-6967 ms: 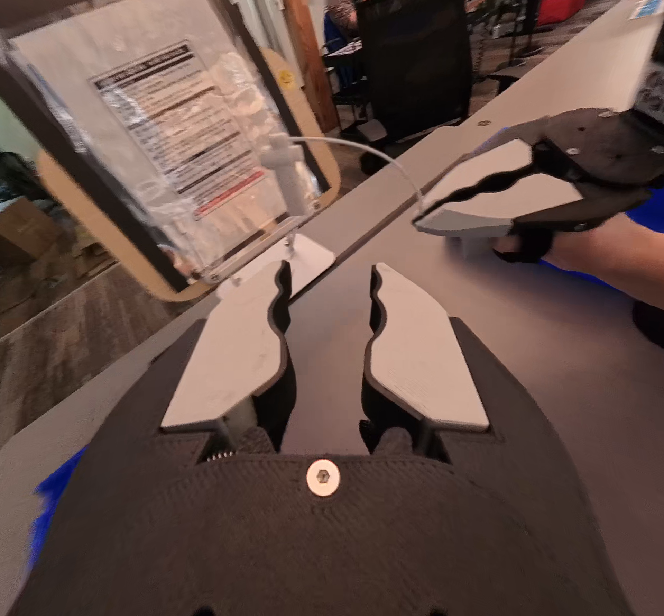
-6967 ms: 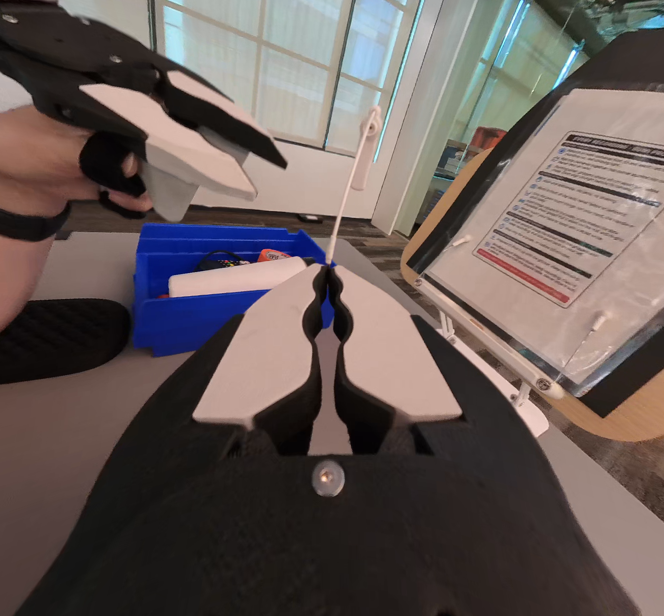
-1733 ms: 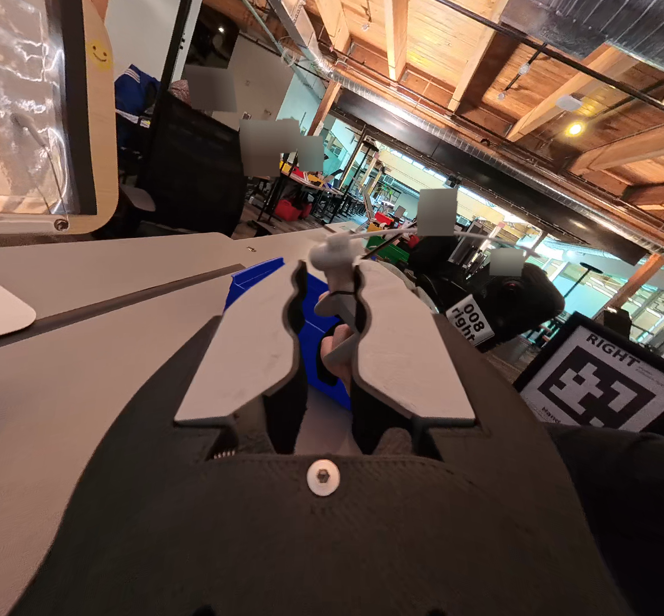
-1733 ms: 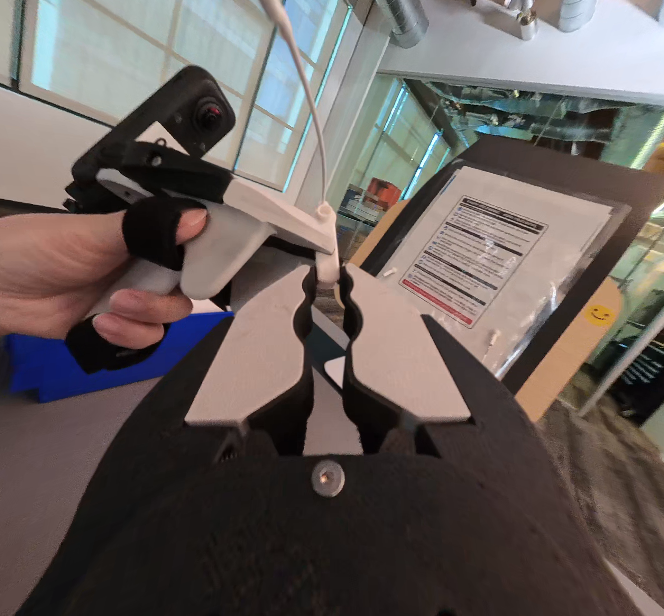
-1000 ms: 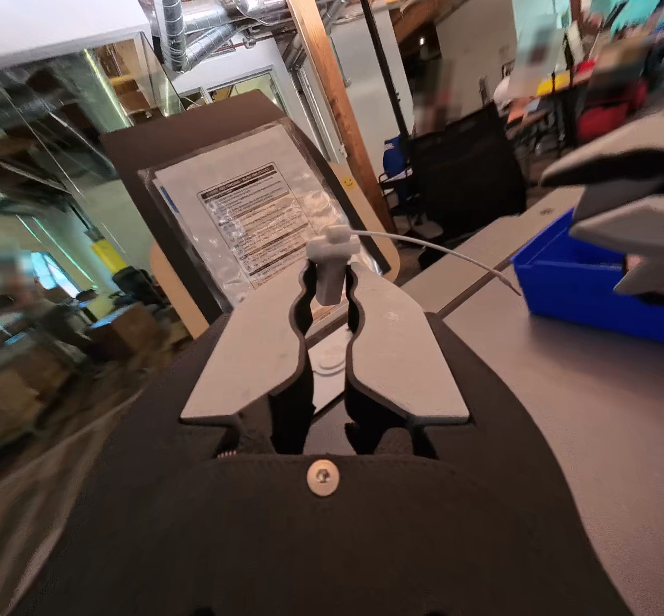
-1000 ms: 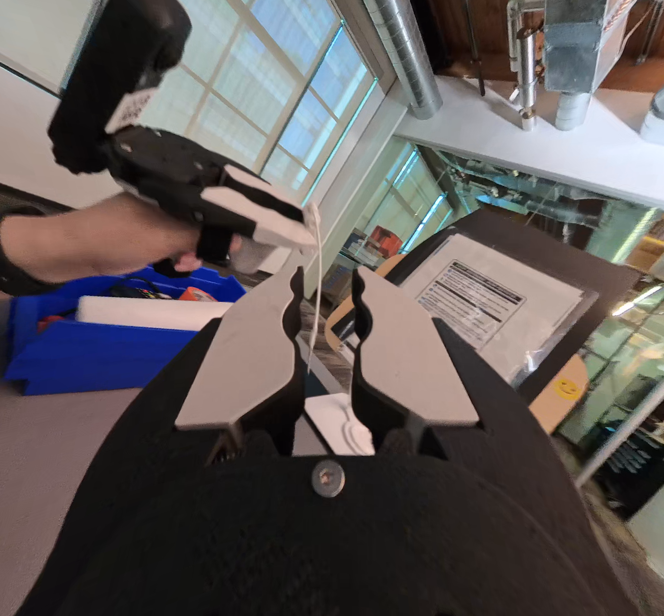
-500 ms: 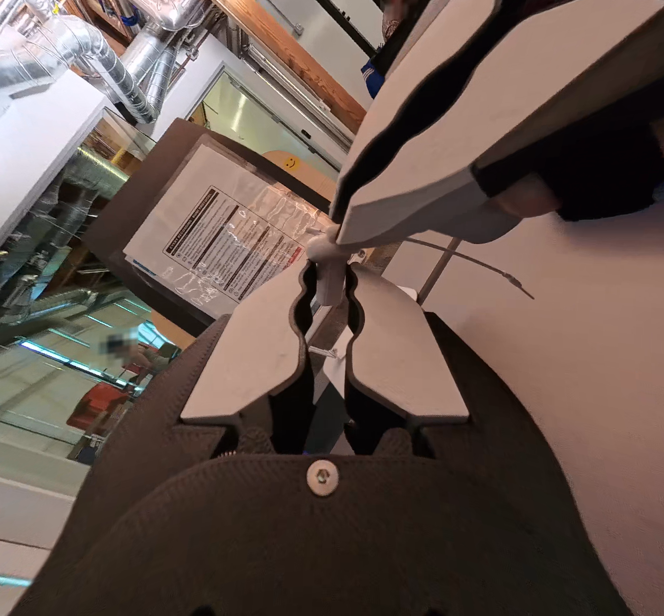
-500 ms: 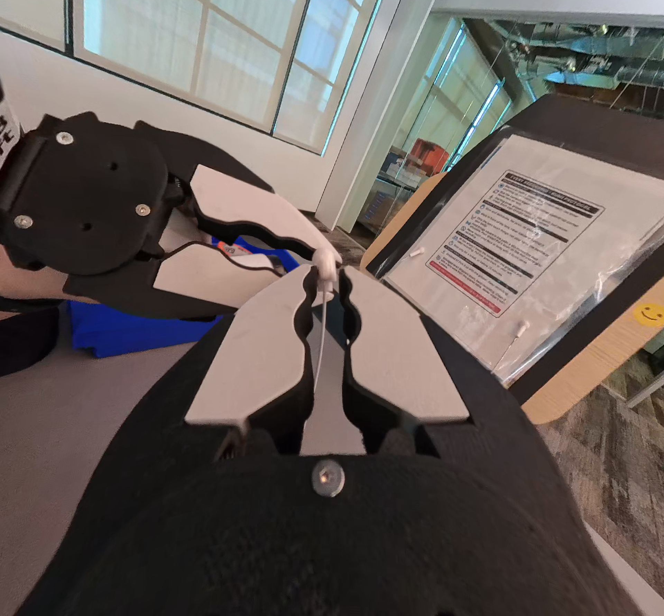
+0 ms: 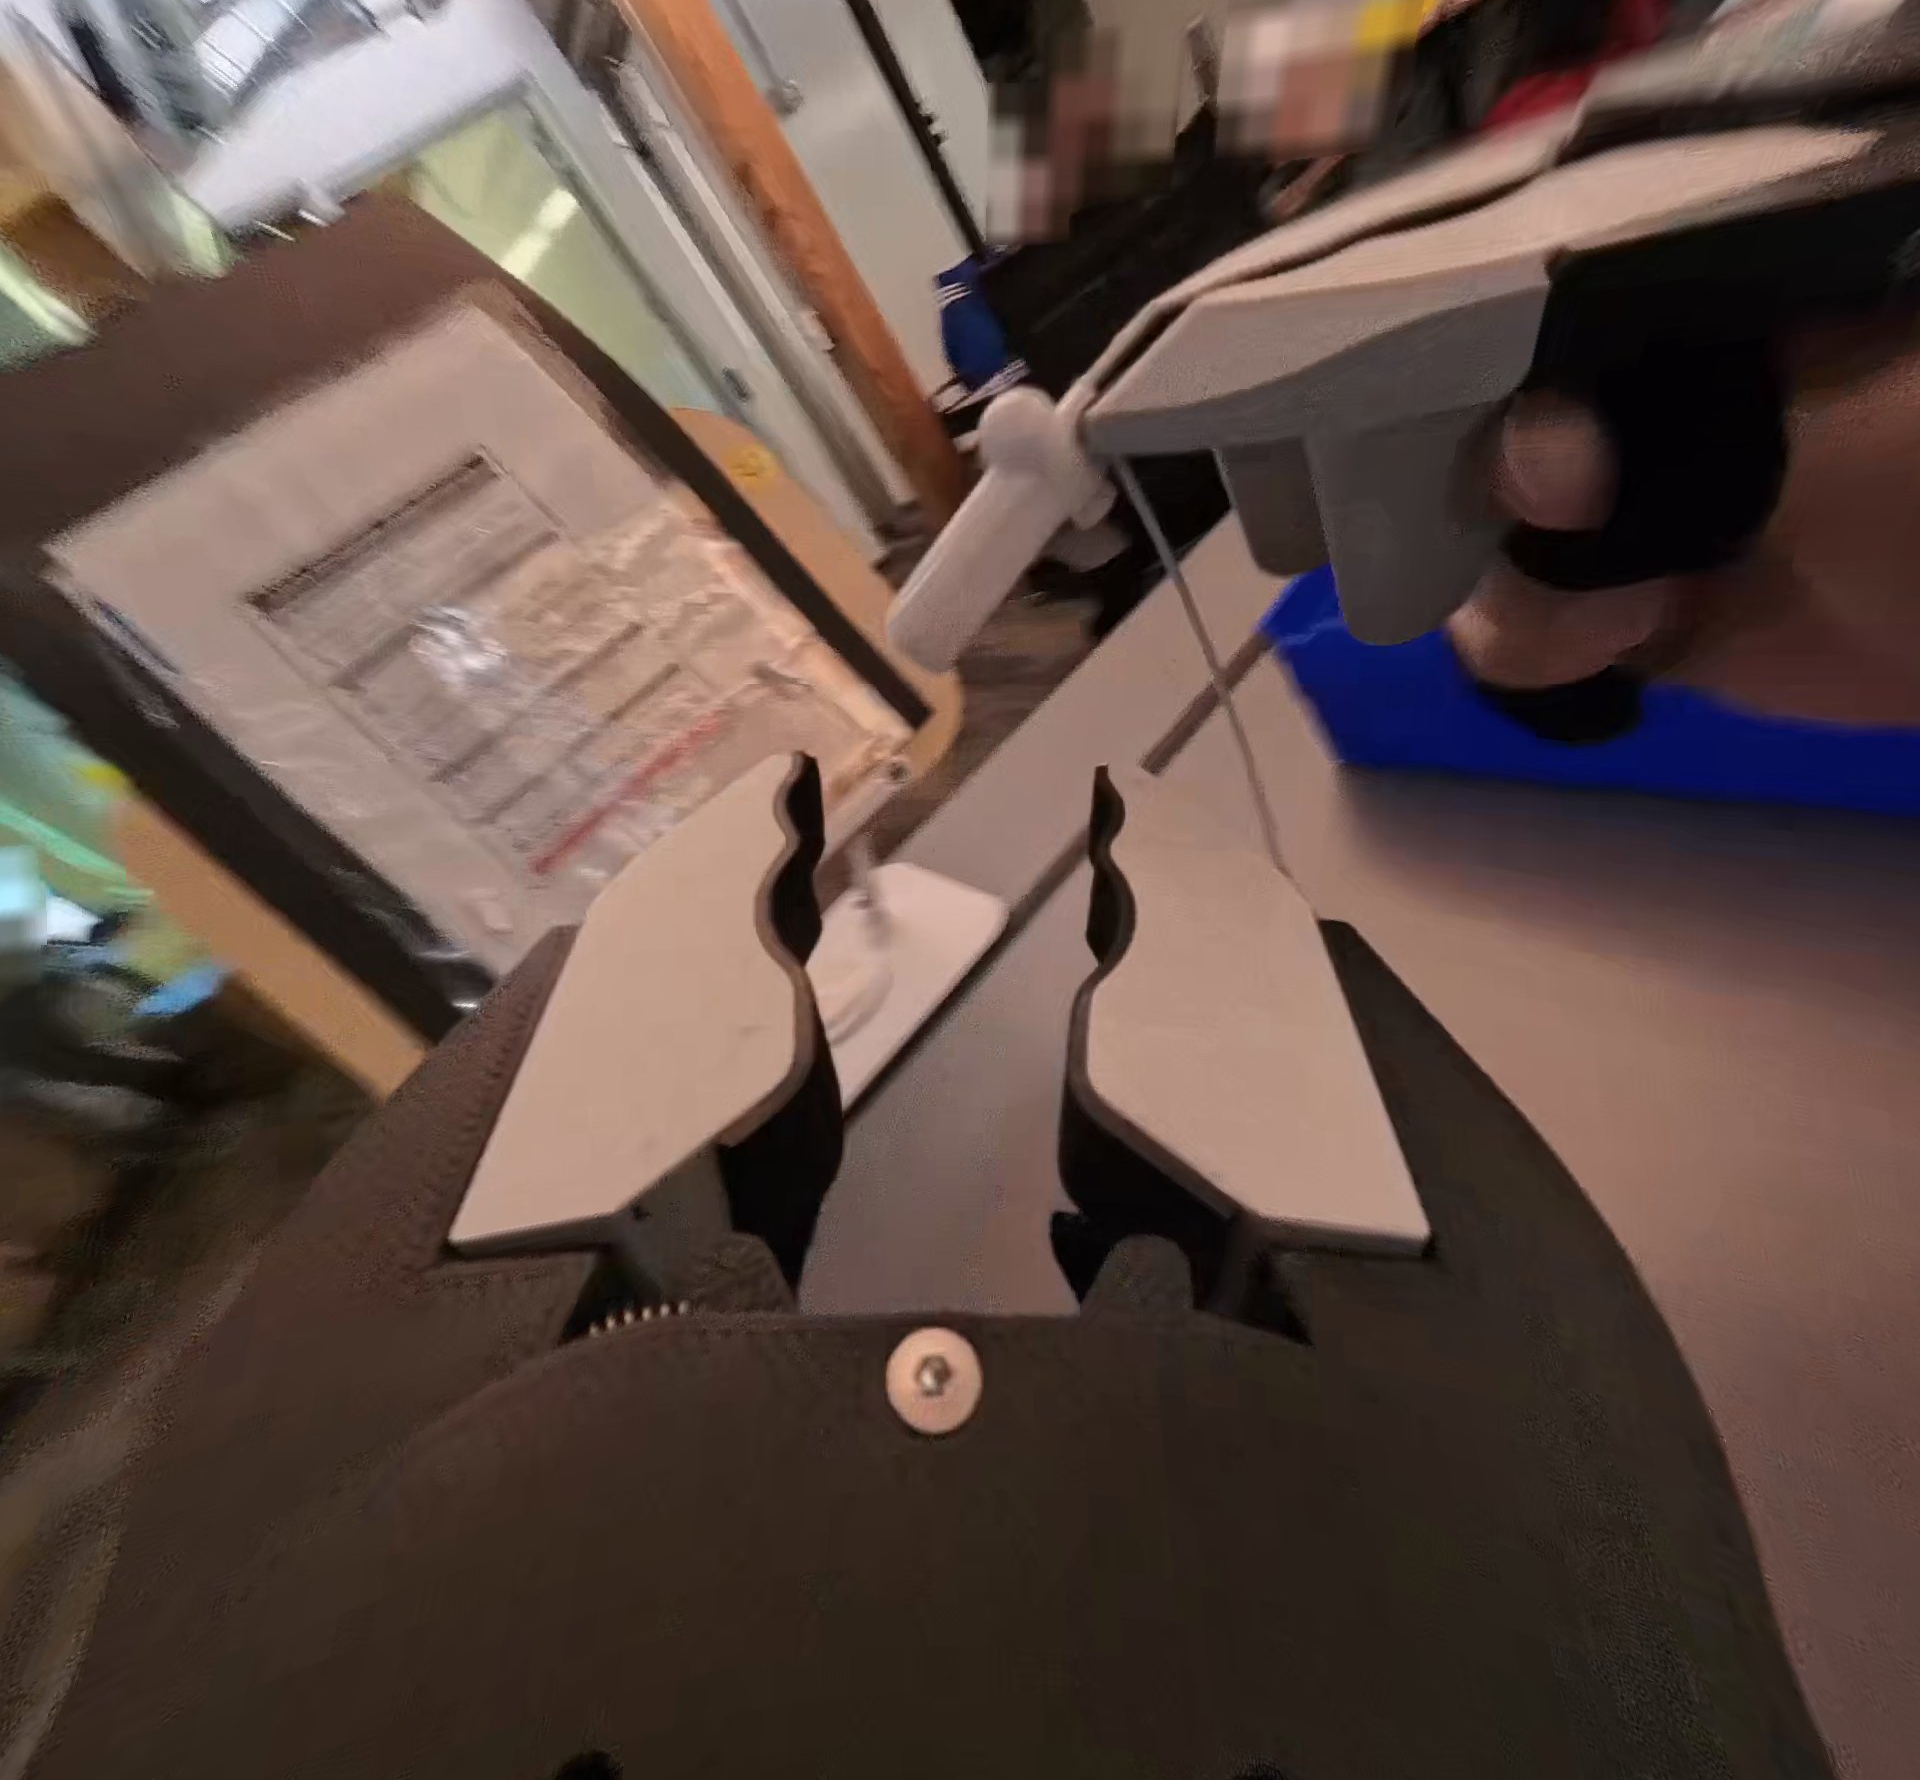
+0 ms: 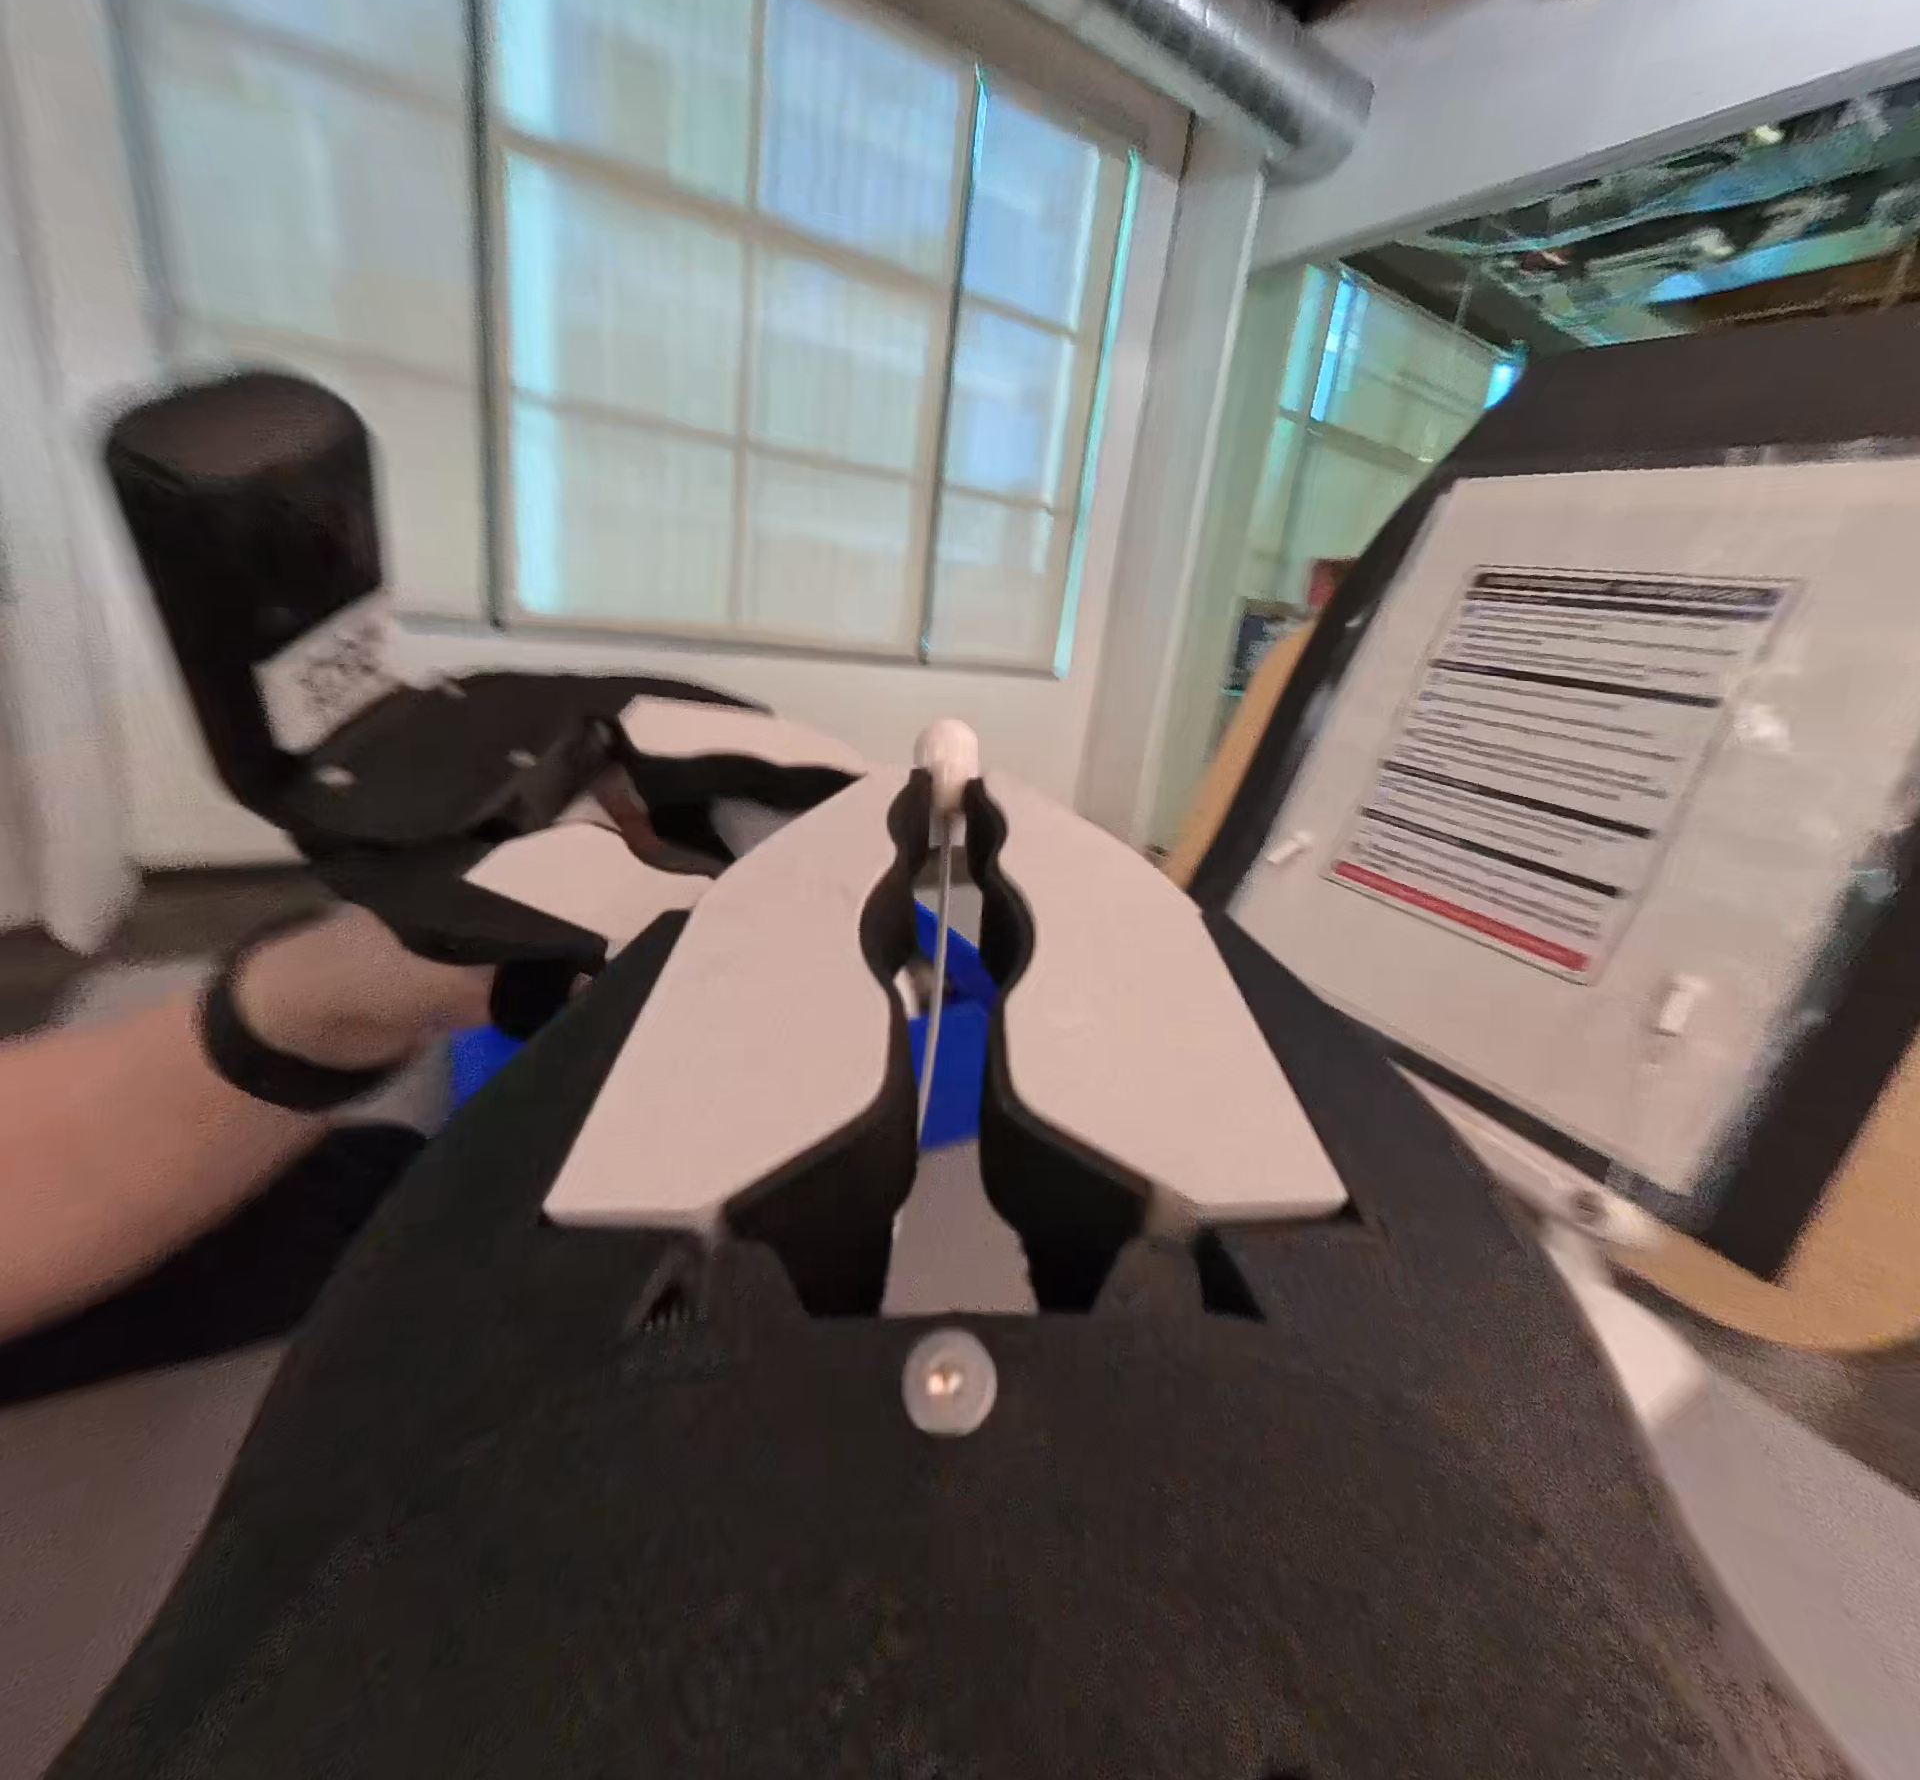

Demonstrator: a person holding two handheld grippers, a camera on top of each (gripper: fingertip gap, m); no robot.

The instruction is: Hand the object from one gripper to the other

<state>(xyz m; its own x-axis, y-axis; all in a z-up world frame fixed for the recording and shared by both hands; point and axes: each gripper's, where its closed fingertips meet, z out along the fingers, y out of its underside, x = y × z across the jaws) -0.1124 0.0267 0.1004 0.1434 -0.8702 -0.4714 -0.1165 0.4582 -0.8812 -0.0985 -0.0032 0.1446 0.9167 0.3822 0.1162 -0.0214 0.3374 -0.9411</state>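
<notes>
Left wrist view: right gripper (image 9: 1091,405) pinches the white tag (image 9: 977,525).
Left gripper (image 9: 945,800) stands spread and empty over the grey table (image 9: 1558,1055).

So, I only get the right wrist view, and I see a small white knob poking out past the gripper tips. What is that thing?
Observer: The left wrist view shows it from the side. It is a white stick-shaped tag. The right gripper pinches only its top end, and the long body slants down beyond the tips.
Operator: Is the other gripper holding it too?
Observer: No. The left gripper is open with nothing between its fingers. It is below the tag and clear of it.
</notes>
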